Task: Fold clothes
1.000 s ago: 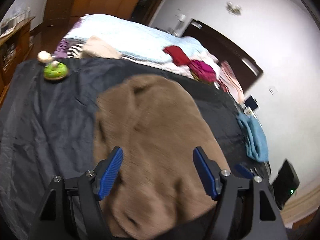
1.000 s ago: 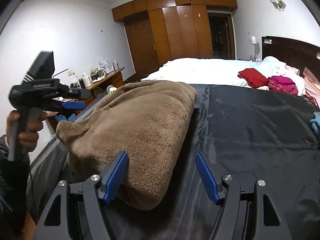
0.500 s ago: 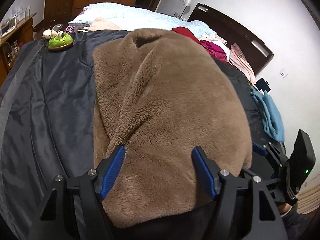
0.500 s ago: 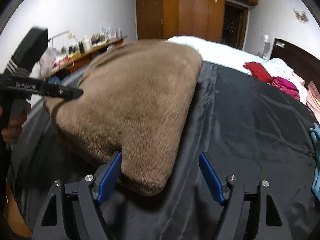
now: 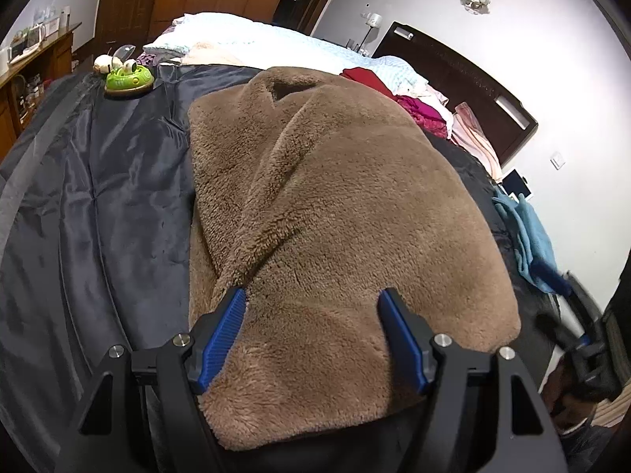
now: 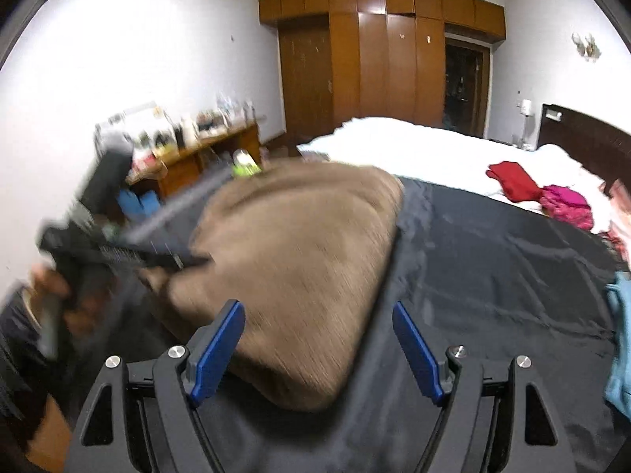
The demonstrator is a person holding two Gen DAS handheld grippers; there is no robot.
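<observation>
The left hand-held gripper (image 5: 311, 339), black with blue ribbed pads, hangs over the near end of a folded brown fleece garment (image 5: 335, 213). Its jaws are spread wide, with fleece lying between and under them but no pad pinching it. The garment lies in a thick, rounded bundle on a dark, shiny sheet (image 5: 98, 205) spread over the bed, with a crease running up its middle to a small dark opening at the far end.

The right hand-held gripper (image 6: 317, 349), of the same make, is also spread, its jaws hovering over the garment's near corner and the sheet without gripping either; this view is blurred.

Farther out, a green round toy (image 5: 128, 79) sits on the sheet's far left edge. A red cloth (image 6: 510, 179) and a magenta cloth (image 6: 566, 205) lie on white bedding (image 6: 414, 149) beyond. A light blue cloth (image 5: 528, 236) rests at the sheet's right edge. A brown wooden wardrobe (image 6: 378, 59) stands against the far wall.
</observation>
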